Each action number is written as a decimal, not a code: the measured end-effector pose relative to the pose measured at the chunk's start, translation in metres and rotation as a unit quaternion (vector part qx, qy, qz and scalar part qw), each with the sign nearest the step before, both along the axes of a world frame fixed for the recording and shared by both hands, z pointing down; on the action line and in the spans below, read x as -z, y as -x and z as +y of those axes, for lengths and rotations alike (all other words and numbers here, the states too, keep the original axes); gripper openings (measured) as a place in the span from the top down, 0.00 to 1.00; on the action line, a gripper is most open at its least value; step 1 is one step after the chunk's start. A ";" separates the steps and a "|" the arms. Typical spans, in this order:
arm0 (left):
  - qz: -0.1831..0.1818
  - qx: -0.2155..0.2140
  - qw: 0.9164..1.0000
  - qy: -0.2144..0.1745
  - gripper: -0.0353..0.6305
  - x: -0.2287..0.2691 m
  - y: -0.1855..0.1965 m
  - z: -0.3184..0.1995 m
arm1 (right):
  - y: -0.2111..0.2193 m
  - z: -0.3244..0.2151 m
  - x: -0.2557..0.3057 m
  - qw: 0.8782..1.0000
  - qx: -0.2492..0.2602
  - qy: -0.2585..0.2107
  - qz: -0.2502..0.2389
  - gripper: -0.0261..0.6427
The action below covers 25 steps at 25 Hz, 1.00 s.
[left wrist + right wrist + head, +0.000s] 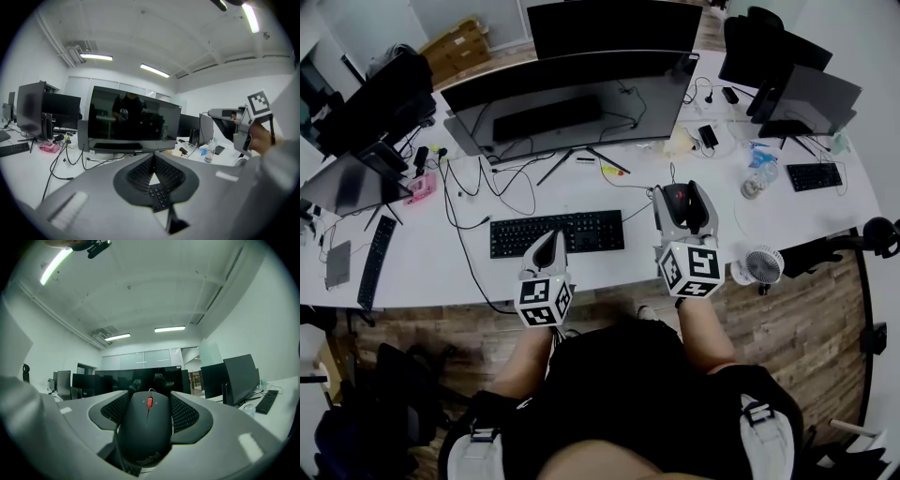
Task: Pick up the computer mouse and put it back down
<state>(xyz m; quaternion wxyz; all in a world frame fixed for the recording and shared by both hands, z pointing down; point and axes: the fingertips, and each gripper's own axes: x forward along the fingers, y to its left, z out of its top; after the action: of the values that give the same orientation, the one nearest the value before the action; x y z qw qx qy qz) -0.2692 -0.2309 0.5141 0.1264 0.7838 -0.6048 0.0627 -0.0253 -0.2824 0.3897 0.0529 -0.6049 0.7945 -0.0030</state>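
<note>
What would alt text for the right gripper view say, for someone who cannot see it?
A black computer mouse with a red scroll wheel is clamped between the grey jaws of the right gripper. Behind it stand dark monitors under ceiling lights.

Black red-wheeled computer mouse [144, 427] in right gripper [148, 399]

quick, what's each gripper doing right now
Left gripper: shut, nothing between its fingers.
Right gripper: shut on the black computer mouse with the red scroll wheel.
</note>
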 end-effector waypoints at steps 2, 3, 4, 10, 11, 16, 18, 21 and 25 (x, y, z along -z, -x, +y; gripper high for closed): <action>0.002 0.005 1.000 0.004 0.87 -0.002 0.002 0.000 | 0.000 -0.002 -0.002 1.000 0.001 0.004 -0.002 0.56; 0.003 0.007 1.000 0.005 0.87 -0.002 0.002 0.000 | -0.001 -0.003 -0.004 1.000 0.001 0.006 -0.001 0.56; 0.003 0.007 1.000 0.006 0.87 -0.003 0.002 0.000 | -0.001 -0.004 -0.006 1.000 0.001 0.009 -0.001 0.56; -0.002 0.010 1.000 0.005 0.87 -0.002 0.002 0.002 | -0.002 -0.015 -0.042 0.999 -0.002 0.044 0.008 0.56; -0.003 0.011 1.000 0.005 0.87 -0.002 0.001 0.003 | -0.004 -0.018 -0.054 0.998 -0.003 0.056 0.008 0.56; -0.011 0.021 1.000 0.008 0.87 0.000 0.004 0.008 | -0.012 -0.030 -0.123 0.991 -0.010 0.132 0.006 0.56; -0.012 0.028 0.999 0.009 0.87 0.000 0.007 0.010 | -0.012 -0.033 -0.152 0.987 -0.010 0.161 0.014 0.56; -0.013 0.039 0.999 0.012 0.87 -0.001 0.009 0.015 | -0.013 -0.034 -0.201 0.977 -0.006 0.212 0.030 0.56; -0.016 0.048 0.999 0.014 0.87 -0.002 0.009 0.023 | -0.014 -0.028 -0.266 0.958 0.003 0.281 0.050 0.56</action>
<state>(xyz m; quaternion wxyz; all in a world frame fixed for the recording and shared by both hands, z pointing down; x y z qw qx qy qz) -0.2783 -0.2082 0.5157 0.1306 0.7511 -0.6425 0.0775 -0.0111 -0.3105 0.6554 -0.1591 -0.5923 0.7650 -0.1966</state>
